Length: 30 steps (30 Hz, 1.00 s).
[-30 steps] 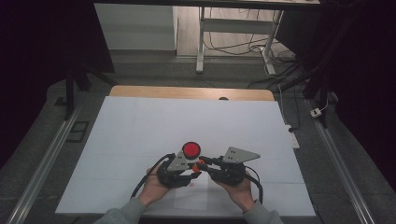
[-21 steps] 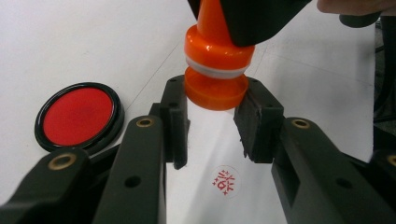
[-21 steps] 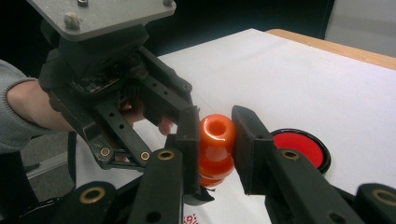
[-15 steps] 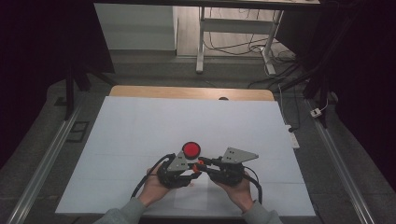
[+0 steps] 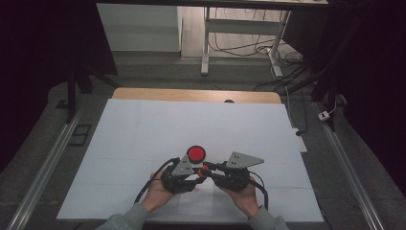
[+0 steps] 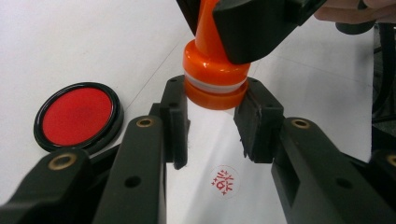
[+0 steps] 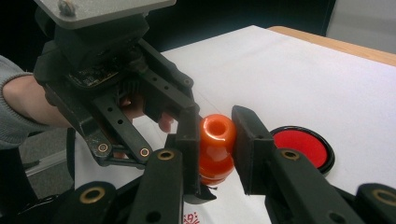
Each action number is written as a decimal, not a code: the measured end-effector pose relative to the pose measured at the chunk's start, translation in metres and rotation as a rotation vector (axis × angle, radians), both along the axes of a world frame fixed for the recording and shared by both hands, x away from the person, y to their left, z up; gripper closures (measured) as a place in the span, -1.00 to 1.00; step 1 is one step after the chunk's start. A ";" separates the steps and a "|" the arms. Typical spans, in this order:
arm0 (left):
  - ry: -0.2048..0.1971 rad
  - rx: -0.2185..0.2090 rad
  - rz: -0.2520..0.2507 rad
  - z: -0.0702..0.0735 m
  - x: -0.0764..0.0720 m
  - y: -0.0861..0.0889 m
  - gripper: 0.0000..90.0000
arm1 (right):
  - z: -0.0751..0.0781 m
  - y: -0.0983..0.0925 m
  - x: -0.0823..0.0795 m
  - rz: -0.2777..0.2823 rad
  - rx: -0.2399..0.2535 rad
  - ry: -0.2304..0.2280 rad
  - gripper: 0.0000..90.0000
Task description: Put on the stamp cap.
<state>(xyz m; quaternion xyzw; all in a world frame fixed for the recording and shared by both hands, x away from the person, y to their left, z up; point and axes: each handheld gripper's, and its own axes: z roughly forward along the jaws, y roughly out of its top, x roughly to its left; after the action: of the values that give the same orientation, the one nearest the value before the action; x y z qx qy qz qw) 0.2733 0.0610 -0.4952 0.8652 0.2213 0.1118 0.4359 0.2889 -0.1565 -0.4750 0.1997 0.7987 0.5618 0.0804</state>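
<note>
I've got the orange stamp [image 6: 215,77] upright, both the left gripper [image 6: 212,123] and right gripper [image 7: 215,140] clamped on it, ink pad [image 5: 196,154] at twelve o'clock.

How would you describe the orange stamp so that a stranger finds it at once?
Look at the white sheet, near its front edge, where two hands meet. Both tongs clamp the stamp above a red print. Unlike the flat round ink pad, it is a glossy upright knob.
</note>
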 end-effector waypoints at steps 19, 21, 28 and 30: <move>-0.003 -0.011 0.006 0.001 -0.001 0.001 0.46 | -0.001 0.001 -0.001 0.009 -0.004 -0.001 0.61; -0.010 -0.009 0.006 0.001 -0.001 0.001 0.46 | -0.001 0.001 -0.001 0.010 -0.001 0.000 0.61; -0.022 -0.007 0.016 0.001 -0.003 0.000 0.46 | -0.002 0.000 0.000 0.010 0.015 0.004 0.61; -0.027 -0.010 0.016 0.001 -0.003 0.000 0.46 | -0.003 -0.001 0.000 0.010 0.021 0.008 0.61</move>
<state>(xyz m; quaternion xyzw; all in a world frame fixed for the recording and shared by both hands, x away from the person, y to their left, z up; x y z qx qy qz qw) 0.2702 0.0612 -0.4943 0.8597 0.2228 0.1258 0.4421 0.2889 -0.1573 -0.4778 0.1989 0.7941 0.5698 0.0724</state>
